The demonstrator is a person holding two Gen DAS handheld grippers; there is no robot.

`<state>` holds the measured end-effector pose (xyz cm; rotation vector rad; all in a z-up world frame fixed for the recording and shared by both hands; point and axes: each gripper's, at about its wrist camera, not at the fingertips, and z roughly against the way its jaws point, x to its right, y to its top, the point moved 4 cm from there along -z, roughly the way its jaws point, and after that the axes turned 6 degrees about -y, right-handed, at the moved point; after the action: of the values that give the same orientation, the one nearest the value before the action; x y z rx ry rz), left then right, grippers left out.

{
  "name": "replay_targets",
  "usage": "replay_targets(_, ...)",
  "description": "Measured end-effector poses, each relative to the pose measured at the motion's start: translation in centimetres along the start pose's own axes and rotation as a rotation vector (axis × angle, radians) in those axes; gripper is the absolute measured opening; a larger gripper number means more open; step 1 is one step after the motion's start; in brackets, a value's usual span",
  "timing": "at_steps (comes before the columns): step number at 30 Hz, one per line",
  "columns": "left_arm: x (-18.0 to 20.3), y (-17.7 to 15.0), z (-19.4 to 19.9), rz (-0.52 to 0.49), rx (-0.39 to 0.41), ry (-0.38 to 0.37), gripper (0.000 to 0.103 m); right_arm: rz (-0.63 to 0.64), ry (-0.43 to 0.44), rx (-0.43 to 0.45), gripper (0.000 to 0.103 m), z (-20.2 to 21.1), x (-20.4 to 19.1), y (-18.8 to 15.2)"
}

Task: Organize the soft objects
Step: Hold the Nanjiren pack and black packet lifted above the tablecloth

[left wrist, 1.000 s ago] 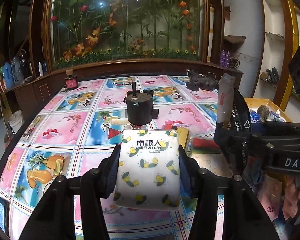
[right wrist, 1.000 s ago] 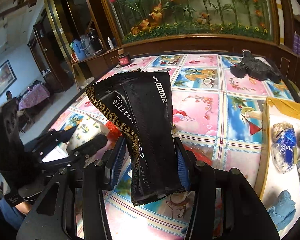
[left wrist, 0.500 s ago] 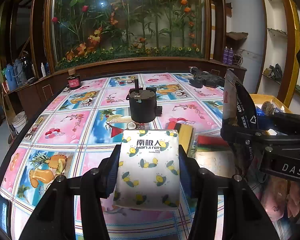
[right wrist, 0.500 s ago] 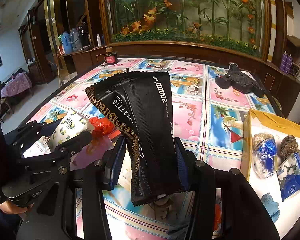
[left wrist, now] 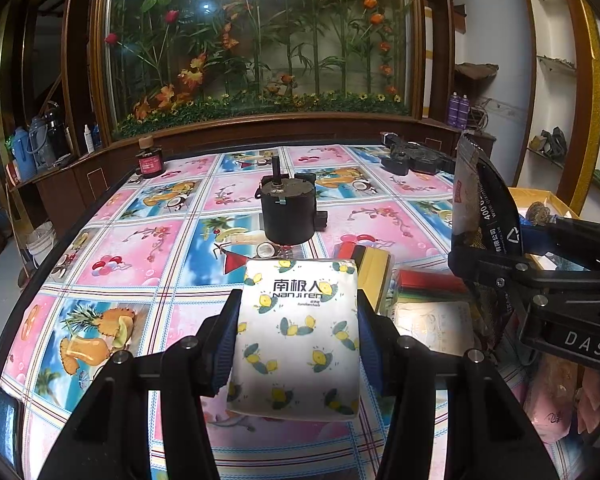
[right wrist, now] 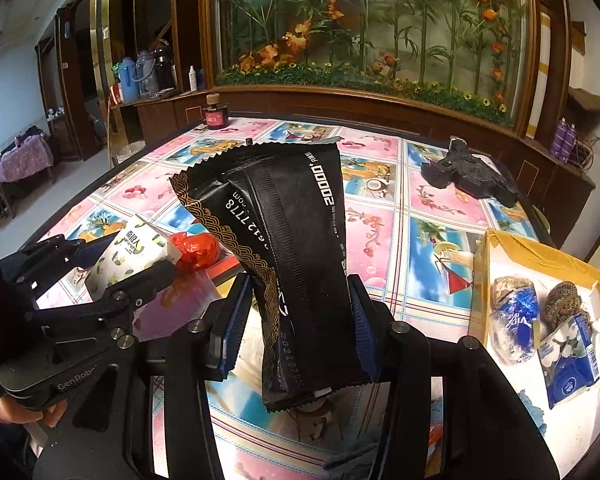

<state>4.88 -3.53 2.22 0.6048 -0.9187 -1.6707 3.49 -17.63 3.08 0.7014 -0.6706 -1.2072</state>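
The left hand-held gripper [left wrist: 298,344] is closed partway on one white tissue pack [left wrist: 300,336] printed with lemons, its two pads pressing the sides of the pack, and it holds the pack above the desk [left wrist: 140,248]. The right hand-held gripper [right wrist: 298,332] is closed in the same way on one black pouch [right wrist: 284,256], which stands upright between its pads, also lifted clear of the desk. To the right of this gripper there is one yellow box [right wrist: 500,248] that already contains three soft things I can count: a blue and white packet [right wrist: 514,320], a brown scrubber ball [right wrist: 562,300], and a small blue and white tissue pack [right wrist: 568,364]; a blue cloth [right wrist: 534,408] lies at the near corner, but I cannot tell if it is inside. So I judge the task is about half done: some things are sorted, two are in the air and not yet placed. Between the two grippers a pile remains, with one red crumpled bag [right wrist: 196,248], one pink packet [left wrist: 552,400] and some flat coloured packs that I cannot count clearly. Ahead of the left gripper stand one black motor [left wrist: 288,212] and one small jar [left wrist: 150,158]; these seem hard things, not for the box.
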Motion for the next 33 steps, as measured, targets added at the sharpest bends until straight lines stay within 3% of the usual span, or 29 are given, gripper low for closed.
replay_targets(11, 0.0, 0.1, 0.2, -0.001, 0.007, 0.007, 0.052, 0.005, -0.023, 0.018, 0.047, 0.4, 0.0, 0.2)
replay_targets(33, -0.1, 0.4, 0.7, 0.001, 0.021, 0.016, 0.052, 0.072, -0.158, 0.091, 0.047, 2.1, -0.4, 0.6)
